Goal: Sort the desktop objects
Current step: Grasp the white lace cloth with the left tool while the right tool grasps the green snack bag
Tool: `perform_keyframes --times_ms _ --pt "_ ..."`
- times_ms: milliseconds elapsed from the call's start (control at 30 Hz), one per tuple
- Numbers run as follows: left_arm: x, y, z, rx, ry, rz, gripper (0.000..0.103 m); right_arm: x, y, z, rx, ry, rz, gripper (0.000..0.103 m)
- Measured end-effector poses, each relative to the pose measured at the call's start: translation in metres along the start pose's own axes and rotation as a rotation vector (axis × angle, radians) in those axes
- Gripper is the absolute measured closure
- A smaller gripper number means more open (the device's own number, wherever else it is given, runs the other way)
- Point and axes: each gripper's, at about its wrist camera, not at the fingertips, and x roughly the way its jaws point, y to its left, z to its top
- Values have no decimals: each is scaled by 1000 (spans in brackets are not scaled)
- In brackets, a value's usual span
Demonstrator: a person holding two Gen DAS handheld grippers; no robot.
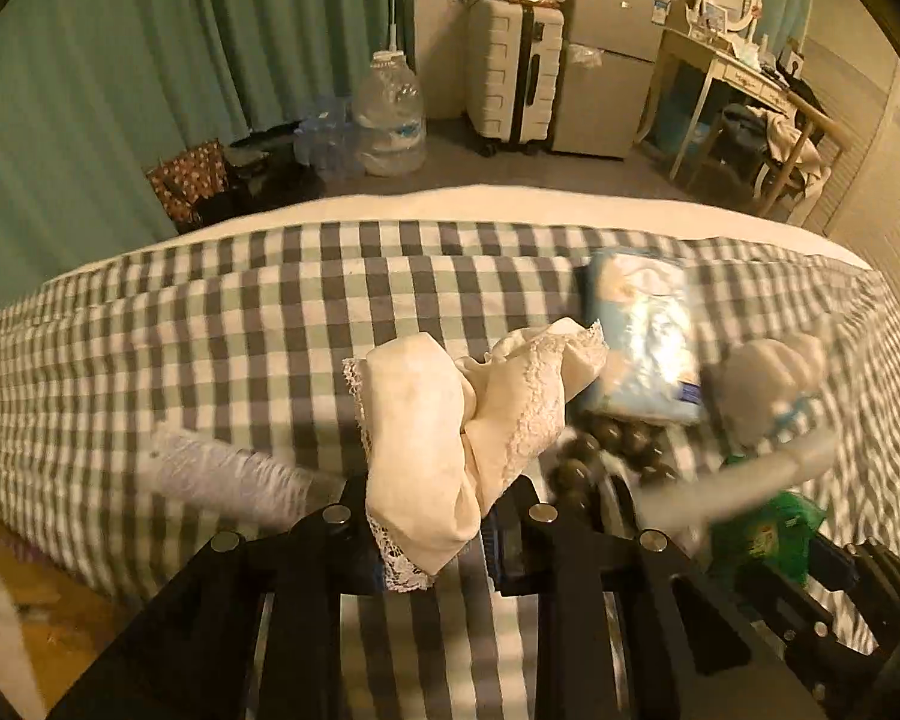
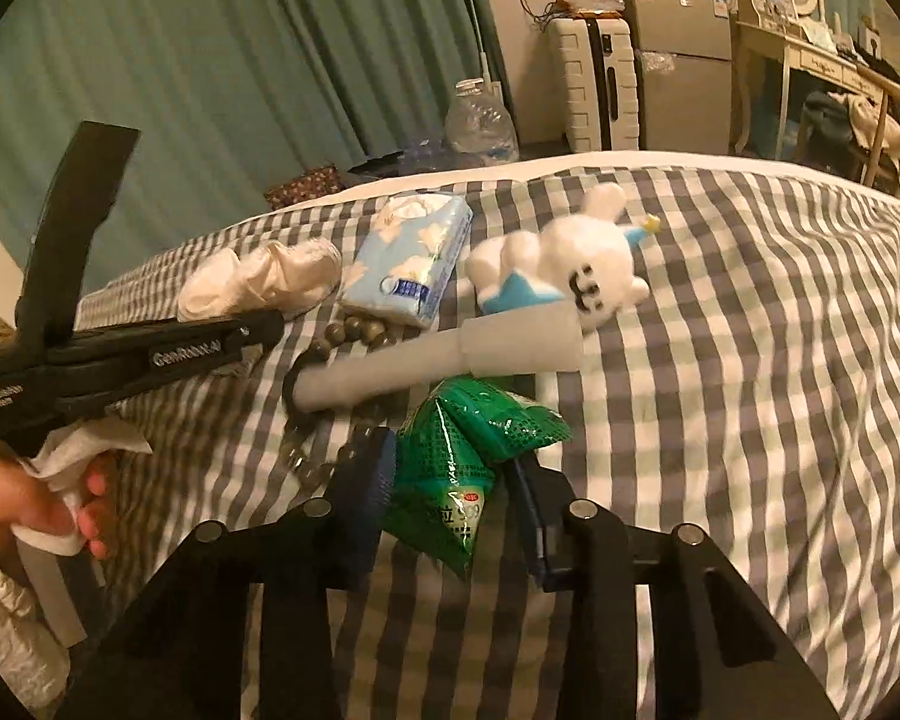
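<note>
The left gripper (image 1: 429,531) has its jaws closed on a cream lace-edged cloth (image 1: 468,420), which bunches up between the blue pads and hangs above the checked bedspread (image 1: 210,324). The right gripper (image 2: 450,510) has its jaws clamped on a green packet (image 2: 462,468), the packet's crumpled upper part sticking out ahead of the pads. In the right wrist view a hand (image 2: 36,504) at the lower left grips the left tool's handle with a white tissue tucked under the fingers. Just beyond the green packet lies a pale tube (image 2: 444,360), resting across a string of dark beads (image 2: 354,336). Past those, a blue tissue pack (image 2: 408,258) lies flat, with a white plush toy (image 2: 570,264) beside it on the right. Further off, on the floor behind the bed, stand a large water bottle (image 1: 388,114), a white suitcase (image 1: 513,72) and a small grey fridge (image 1: 612,72), in front of a green curtain (image 1: 150,60)
</note>
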Motion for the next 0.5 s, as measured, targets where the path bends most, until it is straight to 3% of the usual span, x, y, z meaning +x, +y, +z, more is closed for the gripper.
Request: perform_keyframes --times_ms 300,433,500 --pt "-96 -11 -20 24 -70 -29 80 -71 7 -29 55 -24 14 67" --pt "-140 -9 -40 -46 -58 -128 80 -103 18 -41 48 -38 9 67" --pt "-155 -6 -49 -58 -56 -143 80 -122 23 -47 49 -47 21 67"
